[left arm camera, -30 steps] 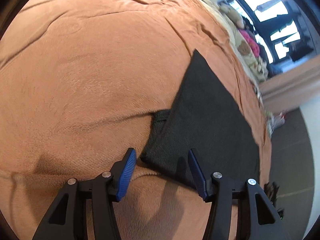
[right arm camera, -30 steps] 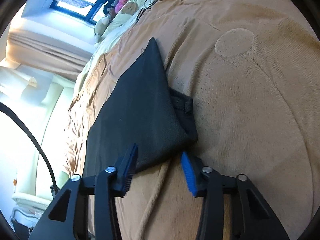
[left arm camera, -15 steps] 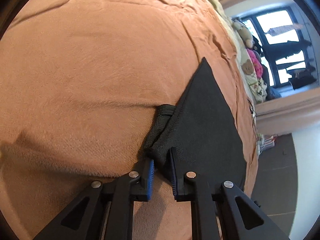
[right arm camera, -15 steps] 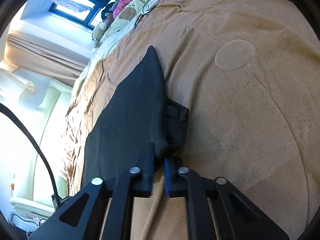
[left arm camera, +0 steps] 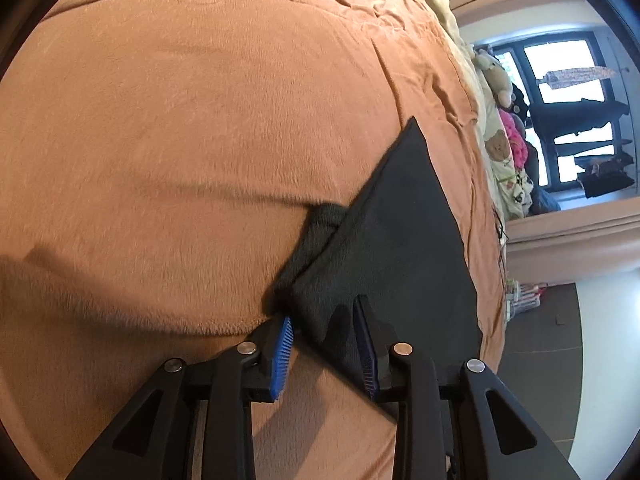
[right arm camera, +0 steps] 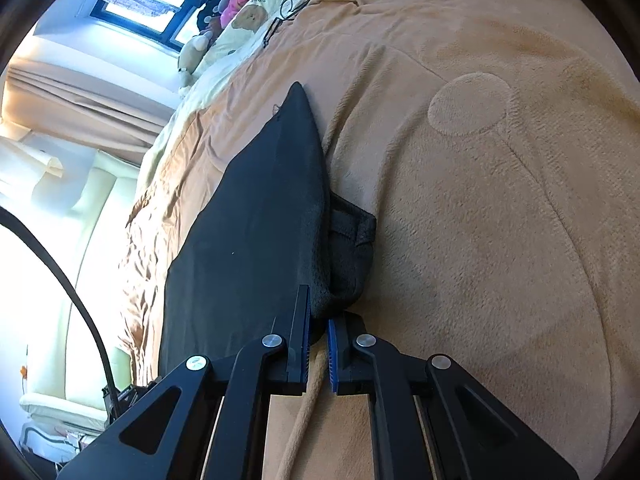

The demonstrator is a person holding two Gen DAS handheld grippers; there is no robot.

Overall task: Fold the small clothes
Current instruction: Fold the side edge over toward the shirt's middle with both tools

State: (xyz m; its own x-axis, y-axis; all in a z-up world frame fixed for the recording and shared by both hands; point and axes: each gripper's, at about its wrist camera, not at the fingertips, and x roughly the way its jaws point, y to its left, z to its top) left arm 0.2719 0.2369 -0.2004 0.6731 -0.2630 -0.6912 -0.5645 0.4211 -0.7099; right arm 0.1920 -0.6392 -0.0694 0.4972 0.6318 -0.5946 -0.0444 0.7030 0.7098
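A small black garment (left arm camera: 400,236) lies folded on an orange-brown fleece blanket (left arm camera: 180,140); a thicker folded band pokes out at its near side. My left gripper (left arm camera: 324,320) has its blue-padded jaws part open, with the garment's near corner lying between them. In the right wrist view the same black garment (right arm camera: 256,232) runs away from me. My right gripper (right arm camera: 319,326) is shut on its near corner, and the cloth is pulled up a little at the pinch.
The blanket (right arm camera: 500,220) covers a bed with a round embossed patch (right arm camera: 470,104). Plush toys and a bear-print cushion (left arm camera: 500,148) are piled at the bed's far end by a window. A black cable (right arm camera: 72,292) arcs on the left.
Both grippers closed on the garment's near corners. The left gripper's jaws have since spread apart again. The right gripper stays shut on the cloth.
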